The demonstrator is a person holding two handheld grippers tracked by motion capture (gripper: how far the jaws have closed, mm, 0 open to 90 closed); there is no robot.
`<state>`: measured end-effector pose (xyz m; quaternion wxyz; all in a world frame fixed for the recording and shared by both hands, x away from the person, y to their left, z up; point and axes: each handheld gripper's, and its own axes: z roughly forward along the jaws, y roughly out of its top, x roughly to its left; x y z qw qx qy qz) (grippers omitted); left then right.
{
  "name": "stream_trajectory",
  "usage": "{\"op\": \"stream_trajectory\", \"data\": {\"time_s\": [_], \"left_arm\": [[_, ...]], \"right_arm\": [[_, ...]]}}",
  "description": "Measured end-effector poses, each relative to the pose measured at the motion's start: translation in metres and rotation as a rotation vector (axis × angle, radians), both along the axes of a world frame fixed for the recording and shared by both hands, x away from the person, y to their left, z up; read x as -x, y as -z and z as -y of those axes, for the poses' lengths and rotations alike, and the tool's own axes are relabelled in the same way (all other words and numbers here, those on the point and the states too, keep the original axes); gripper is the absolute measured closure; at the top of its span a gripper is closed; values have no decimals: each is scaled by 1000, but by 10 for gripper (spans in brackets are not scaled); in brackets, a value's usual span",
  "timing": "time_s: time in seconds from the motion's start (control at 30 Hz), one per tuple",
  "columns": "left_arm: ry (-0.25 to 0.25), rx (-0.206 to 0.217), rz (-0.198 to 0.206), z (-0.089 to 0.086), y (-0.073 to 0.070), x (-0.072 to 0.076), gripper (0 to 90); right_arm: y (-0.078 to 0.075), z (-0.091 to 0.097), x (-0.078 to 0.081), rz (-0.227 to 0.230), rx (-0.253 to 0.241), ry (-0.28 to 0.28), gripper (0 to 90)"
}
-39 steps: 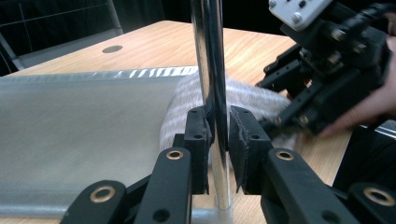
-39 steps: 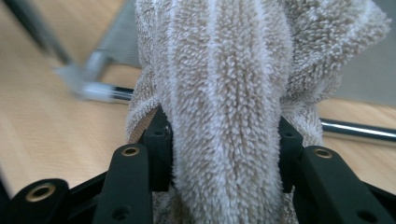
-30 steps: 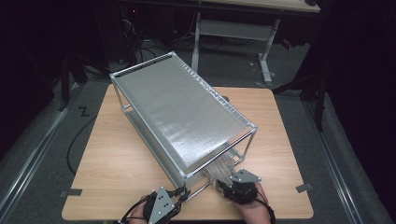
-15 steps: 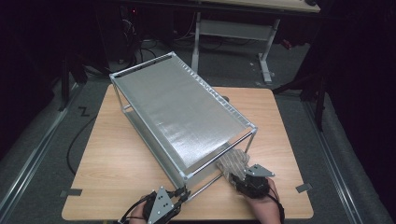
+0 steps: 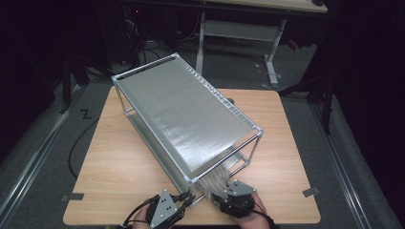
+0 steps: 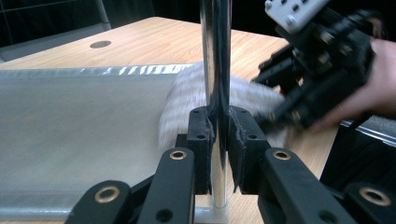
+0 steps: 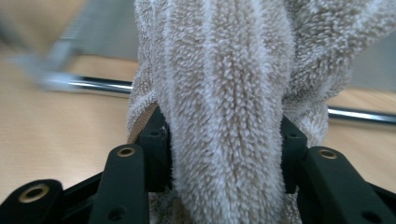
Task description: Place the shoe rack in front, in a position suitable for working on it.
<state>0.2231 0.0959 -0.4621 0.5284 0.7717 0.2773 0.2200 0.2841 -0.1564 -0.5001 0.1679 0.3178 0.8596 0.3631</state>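
A chrome rack [image 5: 181, 114] with grey mesh shelves stands slantwise on the wooden table [image 5: 119, 162]. My left gripper [image 5: 188, 199] is at the rack's near corner, shut on the upright chrome post [image 6: 215, 56]; in the left gripper view its pads [image 6: 201, 135] press both sides of the post. A beige fluffy towel [image 5: 215, 180] spills out from the lower shelf's [image 6: 70, 130] near end. My right gripper [image 5: 218, 192] is shut on the towel [image 7: 224, 70], whose thick fold bulges between the jaws. The right gripper [image 6: 317, 70] sits just beyond the post.
The table's front edge [image 5: 191, 223] lies right below both hands. A chrome crossbar [image 7: 93, 85] runs behind the towel. A round cable hole [image 6: 100, 44] marks the tabletop past the rack. Dark floor, cables and another desk's frame [image 5: 239, 28] lie beyond.
The right gripper swung right with the towel, then came back left and nearer the front edge. The left gripper stayed on the post.
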Motion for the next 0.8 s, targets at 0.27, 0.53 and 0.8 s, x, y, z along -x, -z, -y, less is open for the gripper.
{"op": "stream_trajectory", "data": {"time_s": [0.27,0.53,0.8], "left_arm": [[3,6,-7,0,0,-1,798],[13,3,-5,-1,0,0,797],[21,7,-7,-2,0,0,798]], "right_arm": [[0,-31,23,-23,-9,-127,513],[-1,-28,21,-13,14,-123,515],[-1,-8,4,-9,17,-31,514]]}}
